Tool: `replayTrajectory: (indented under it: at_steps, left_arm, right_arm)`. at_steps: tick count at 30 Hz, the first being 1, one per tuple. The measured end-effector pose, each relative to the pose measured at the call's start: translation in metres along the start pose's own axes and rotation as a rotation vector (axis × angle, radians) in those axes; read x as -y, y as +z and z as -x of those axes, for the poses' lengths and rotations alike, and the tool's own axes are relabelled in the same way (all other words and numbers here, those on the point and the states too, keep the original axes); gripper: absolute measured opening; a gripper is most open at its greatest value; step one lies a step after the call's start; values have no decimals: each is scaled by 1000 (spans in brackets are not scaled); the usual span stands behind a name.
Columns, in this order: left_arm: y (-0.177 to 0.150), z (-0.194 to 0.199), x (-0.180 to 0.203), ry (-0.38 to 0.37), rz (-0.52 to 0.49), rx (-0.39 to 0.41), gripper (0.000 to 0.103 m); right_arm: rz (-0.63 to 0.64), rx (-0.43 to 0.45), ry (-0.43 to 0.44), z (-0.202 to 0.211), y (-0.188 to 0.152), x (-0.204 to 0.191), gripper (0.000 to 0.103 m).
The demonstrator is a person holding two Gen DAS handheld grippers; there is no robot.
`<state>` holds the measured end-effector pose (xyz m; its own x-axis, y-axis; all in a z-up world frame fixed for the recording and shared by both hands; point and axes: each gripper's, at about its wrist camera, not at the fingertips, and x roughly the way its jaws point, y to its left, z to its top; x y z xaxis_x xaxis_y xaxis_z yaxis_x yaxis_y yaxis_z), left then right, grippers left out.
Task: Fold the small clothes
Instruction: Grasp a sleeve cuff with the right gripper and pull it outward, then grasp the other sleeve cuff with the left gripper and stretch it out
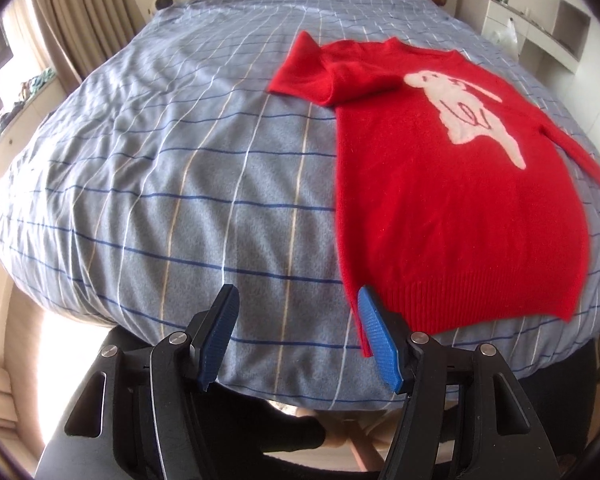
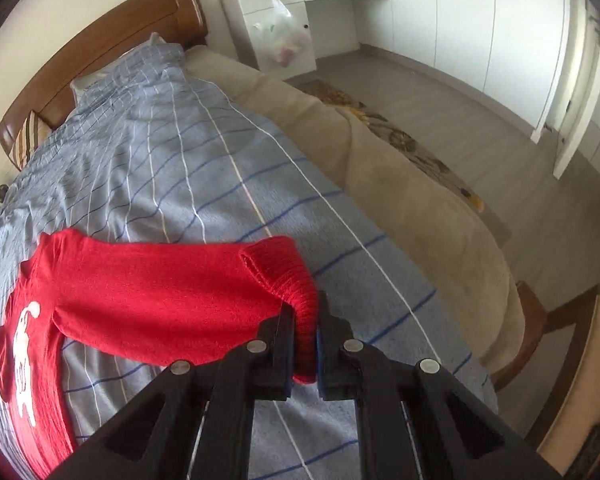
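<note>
A small red sweater [image 1: 452,184] with a white animal on its chest lies flat on the blue checked bedcover [image 1: 180,184]. Its left sleeve [image 1: 324,76] is folded across the chest. My left gripper [image 1: 296,300] is open and empty, just above the cover beside the hem's near left corner. In the right wrist view, my right gripper [image 2: 305,316] is shut on the ribbed cuff [image 2: 288,276] of the right sleeve [image 2: 160,284], held out to the right off the body.
A wooden headboard [image 2: 100,44] and striped pillow [image 2: 28,140] stand at the far end of the bed. A beige sheet [image 2: 380,160] hangs on the bed's right side above the floor. A white cabinet [image 2: 276,20] with a plastic bag stands beyond.
</note>
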<state>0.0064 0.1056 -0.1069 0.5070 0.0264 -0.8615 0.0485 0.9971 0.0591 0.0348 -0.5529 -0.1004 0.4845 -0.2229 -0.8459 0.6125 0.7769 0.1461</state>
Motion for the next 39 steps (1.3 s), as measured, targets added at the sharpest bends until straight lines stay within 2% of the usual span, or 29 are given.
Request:
replayTrajectory:
  at_steps: [3,8,11,15,18,22,26,28,30,32,33,34,36,38,39]
  left_arm:
    - [0,2,-6,40,-10,9,64]
    - [1,-9,-21,69,3,-25,65]
    - [7,-12,-26,76,-1,-25,71]
    - [30,-13,-28,84,-25,1,73]
    - [62,-10,-34,81,-24,48,79]
    - [112,-11,-28,27,-48,111,87]
    - [153,-37,12,5,-239,133,87]
    - [179,-58,23,-56,-282,92,87]
    - [210,-84,22,-125,-239,8,86]
    - [234,-109,18,-143,-170,-49,84]
    - [243,-123,15,-155,-137,-87,78]
    - [248,-135,14,-161,-108,-121,66]
    - [254,-153,17,-202,-73,-175,54]
    - [252,-167,25,-275,-70,-239,53]
    - [250,-172,28,-275,-69,-253,47]
  right_arm:
    - [-45,-18,-9,-12,-11,11,7]
    - [-46,-9,10,-15,-16,20,10]
    - [-63,8,15,-10,-16,29,12]
    - [-72,48,-66,7,-19,38,22]
    - [-41,131,-105,39,-29,33,24]
    - [112,215,-46,79,-63,-10,48]
    - [223,182,127,92,-116,-66,48]
    - [257,149,200,92,-145,-92,48]
    - [284,117,245,90,-172,-115,48]
    - [319,91,278,91,-197,-136,48]
    - [337,81,292,92,-207,-145,48]
    - [355,70,305,92,-215,-152,48]
    - [383,52,316,94,-231,-162,48]
    - [393,44,314,95,-241,-165,48]
    - [400,38,312,95,-244,-166,48]
